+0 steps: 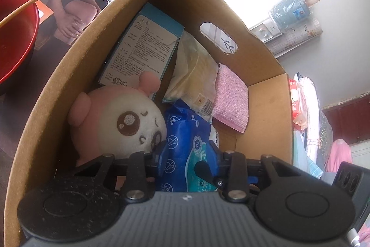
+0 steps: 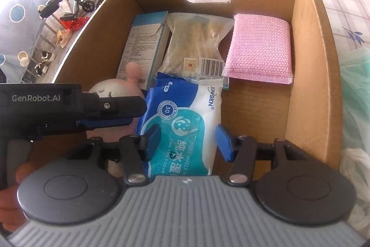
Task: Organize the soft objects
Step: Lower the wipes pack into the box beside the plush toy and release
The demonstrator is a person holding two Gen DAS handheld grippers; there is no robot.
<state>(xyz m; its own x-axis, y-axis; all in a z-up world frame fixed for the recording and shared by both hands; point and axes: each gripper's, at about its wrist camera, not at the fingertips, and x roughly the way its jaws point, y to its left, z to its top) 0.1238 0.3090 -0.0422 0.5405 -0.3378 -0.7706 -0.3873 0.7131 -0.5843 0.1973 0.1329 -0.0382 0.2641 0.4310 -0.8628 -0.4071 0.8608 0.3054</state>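
Blue wipes pack (image 2: 185,122): "ZONSEN", "PURE WATER", "30" | box (image 2: 141,48) print illegible

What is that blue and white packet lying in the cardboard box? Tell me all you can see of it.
The blue and white soft plastic packet of wet wipes lies flat on the floor of the brown cardboard box, printed side up, with a teal panel, a round "30" mark and the words "PURE WATER". Its wrapper looks glossy and slightly crumpled. Its far end overlaps the clear bag of pale sticks; the white and pink plush toy sits against one long side. The right gripper has its jaws standing either side of the near end; the left gripper is at it too.
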